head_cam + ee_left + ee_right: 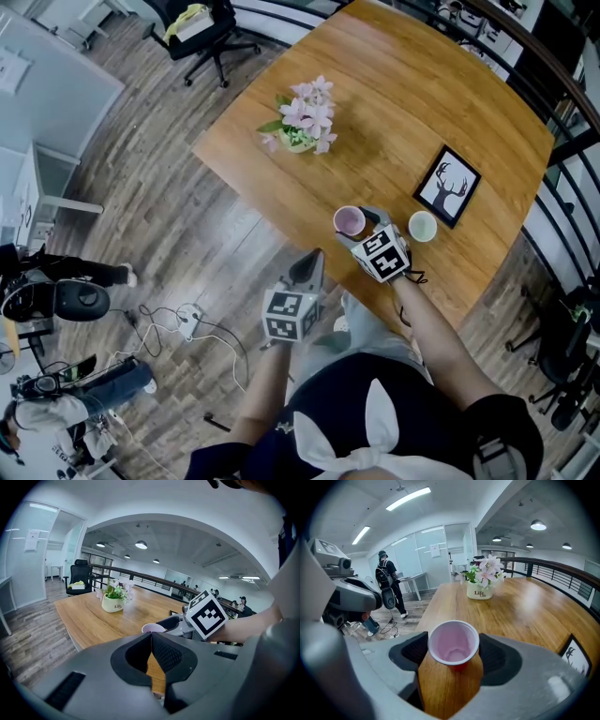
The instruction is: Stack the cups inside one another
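A pink cup (350, 221) stands upright near the front edge of the wooden table (403, 94), with a pale green cup (423, 226) a little to its right. My right gripper (365, 223) reaches the pink cup from the right. In the right gripper view the pink cup (453, 644) sits between the two pads of my right gripper (453, 654), which flank it closely; I see no squeeze on its body. My left gripper (311, 259) hangs just off the table edge, shut and empty, as the left gripper view confirms (151, 635). The pink cup (153, 628) shows beyond it.
A pot of pink flowers (302, 120) stands mid-table and a framed deer picture (447, 186) lies behind the green cup. An office chair (202, 28) stands beyond the table. Cables (187, 319) lie on the floor at left. A person (386, 581) stands far off.
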